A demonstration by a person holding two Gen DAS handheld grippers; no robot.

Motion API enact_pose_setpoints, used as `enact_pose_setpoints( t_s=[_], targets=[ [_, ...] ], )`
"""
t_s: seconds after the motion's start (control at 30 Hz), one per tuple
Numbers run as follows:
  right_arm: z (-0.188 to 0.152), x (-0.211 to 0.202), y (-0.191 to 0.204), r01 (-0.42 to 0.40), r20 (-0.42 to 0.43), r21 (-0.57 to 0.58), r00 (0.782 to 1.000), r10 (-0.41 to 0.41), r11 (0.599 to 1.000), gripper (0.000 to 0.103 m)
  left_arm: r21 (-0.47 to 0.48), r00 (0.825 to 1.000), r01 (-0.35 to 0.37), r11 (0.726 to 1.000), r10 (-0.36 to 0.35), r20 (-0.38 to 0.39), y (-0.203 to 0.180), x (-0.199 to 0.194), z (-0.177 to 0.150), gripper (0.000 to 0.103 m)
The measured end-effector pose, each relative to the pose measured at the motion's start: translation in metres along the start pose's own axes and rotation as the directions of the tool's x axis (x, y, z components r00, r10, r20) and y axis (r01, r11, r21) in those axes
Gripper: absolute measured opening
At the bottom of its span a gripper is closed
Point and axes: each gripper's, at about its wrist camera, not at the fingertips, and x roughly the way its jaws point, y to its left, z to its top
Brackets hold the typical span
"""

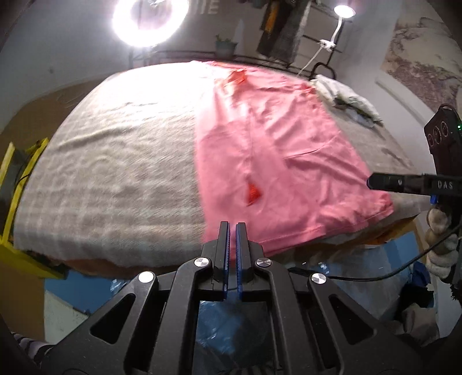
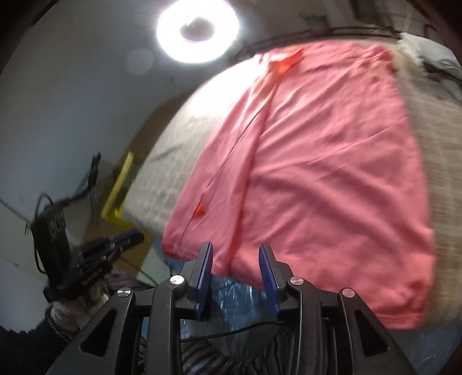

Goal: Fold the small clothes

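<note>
A pink garment point(image 1: 274, 161) lies spread flat on the grey blanket point(image 1: 115, 161), its near hem at the table's front edge, with small red patches showing. It also fills the right wrist view point(image 2: 323, 173). My left gripper point(image 1: 232, 228) is shut and empty, just in front of the garment's near left hem corner. My right gripper point(image 2: 236, 251) is open and empty, hovering at the near hem, left of its middle. The right gripper also shows in the left wrist view point(image 1: 372, 182), by the hem's right corner. The left gripper shows in the right wrist view point(image 2: 135, 238), off the table's front-left.
A crumpled white cloth point(image 1: 343, 95) lies at the far right of the blanket. A yellow frame point(image 1: 17, 184) stands at the table's left side. A ring light point(image 1: 150, 20) glares behind the table. Blue plastic point(image 2: 231, 294) and a cable lie below the front edge.
</note>
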Motion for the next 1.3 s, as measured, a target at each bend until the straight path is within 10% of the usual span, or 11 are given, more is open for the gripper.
enact_pose_setpoints(
  t_s=[0.47, 0.67, 0.73, 0.8, 1.23, 1.3],
  targets=[
    [-0.015, -0.129, -0.065, 0.205, 0.268, 0.111, 0.936, -0.228, 0.972, 0.039, 0.223, 0.983, 0.178, 0.958, -0.182, -0.001, -0.129, 0.038, 0.015, 0.001],
    [-0.031, -0.163, -0.101, 0.238, 0.308, 0.201, 0.906, -0.292, 0.950, 0.040, 0.265, 0.950, 0.311, 0.913, -0.298, -0.088, -0.188, 0.062, 0.013, 0.001],
    [-0.035, -0.173, -0.113, 0.240, 0.316, 0.231, 0.898, -0.306, 0.943, 0.040, 0.273, 0.938, 0.345, 0.898, -0.326, -0.113, -0.209, 0.071, 0.012, 0.007],
    [-0.040, -0.183, -0.124, 0.241, 0.323, 0.257, 0.891, -0.318, 0.936, 0.040, 0.291, 0.931, 0.365, 0.885, -0.342, -0.128, -0.228, 0.080, 0.012, 0.033],
    [-0.050, -0.203, -0.163, 0.253, 0.325, 0.297, 0.880, -0.347, 0.921, 0.040, 0.403, 0.970, 0.237, 0.884, -0.197, -0.139, -0.272, 0.129, 0.005, 0.042],
    [-0.043, -0.201, -0.167, 0.248, 0.323, 0.285, 0.885, -0.336, 0.926, 0.040, 0.404, 0.973, 0.229, 0.886, -0.191, -0.133, -0.270, 0.130, 0.006, 0.028]
  ],
)
